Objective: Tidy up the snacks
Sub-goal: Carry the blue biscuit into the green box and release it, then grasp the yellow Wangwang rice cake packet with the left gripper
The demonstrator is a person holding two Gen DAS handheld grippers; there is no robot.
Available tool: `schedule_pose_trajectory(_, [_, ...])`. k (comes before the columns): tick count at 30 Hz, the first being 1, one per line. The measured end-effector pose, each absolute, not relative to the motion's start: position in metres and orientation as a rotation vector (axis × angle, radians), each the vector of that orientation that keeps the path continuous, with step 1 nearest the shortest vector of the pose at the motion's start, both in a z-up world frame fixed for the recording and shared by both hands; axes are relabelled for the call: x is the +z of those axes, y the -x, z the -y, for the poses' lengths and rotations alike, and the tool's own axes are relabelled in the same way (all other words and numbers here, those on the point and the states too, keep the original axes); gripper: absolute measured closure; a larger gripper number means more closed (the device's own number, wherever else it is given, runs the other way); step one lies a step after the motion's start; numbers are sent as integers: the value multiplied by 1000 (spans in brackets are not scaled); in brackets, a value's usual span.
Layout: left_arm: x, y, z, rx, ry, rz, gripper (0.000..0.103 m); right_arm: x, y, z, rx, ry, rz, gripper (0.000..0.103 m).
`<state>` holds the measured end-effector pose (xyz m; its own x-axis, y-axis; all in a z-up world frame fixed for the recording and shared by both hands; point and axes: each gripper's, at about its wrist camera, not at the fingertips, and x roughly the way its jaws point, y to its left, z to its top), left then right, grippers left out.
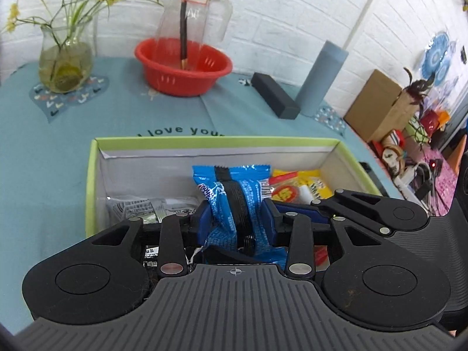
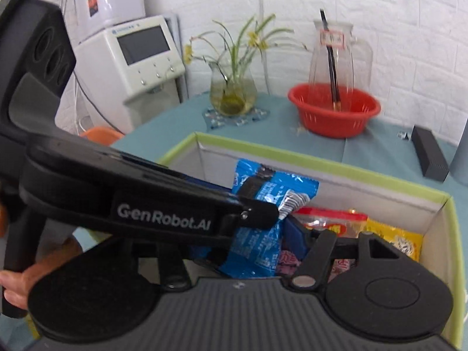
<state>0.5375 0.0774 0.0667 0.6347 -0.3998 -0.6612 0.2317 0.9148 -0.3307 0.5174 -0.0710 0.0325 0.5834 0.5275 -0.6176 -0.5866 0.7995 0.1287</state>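
My left gripper (image 1: 237,216) is shut on a blue snack packet (image 1: 234,193) and holds it upright over a green-rimmed cardboard box (image 1: 90,175). The packet also shows in the right wrist view (image 2: 263,204), with the left gripper's arm crossing in front. In the box lie a silver packet (image 1: 137,206), a yellow packet (image 1: 304,187) and a red packet (image 2: 330,222). My right gripper (image 1: 307,207) reaches in from the right, close beside the blue packet; its fingers are mostly hidden in its own view.
On the teal tablecloth stand a red basket (image 1: 184,67) with a glass jug (image 1: 193,14), a vase of flowers (image 1: 64,58), a black case (image 1: 275,95) and a blue cylinder (image 1: 321,79). A cardboard carton (image 1: 377,105) and clutter are off to the right.
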Motion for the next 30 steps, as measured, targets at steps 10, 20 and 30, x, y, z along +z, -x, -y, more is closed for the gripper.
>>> schedule_pose_trajectory(10, [125,-466,-96,-337,226,-598,20,75,-463,104,567,37,-537,1])
schedule_pose_trajectory(20, [131,-326,-119,-363,240,-501,16,74,-306,128,700,-62,-400,0])
schedule_pose_trajectory(30, [70,-291,-106,-443,158,-664,48,8,-260,87,689,-22,-581,1])
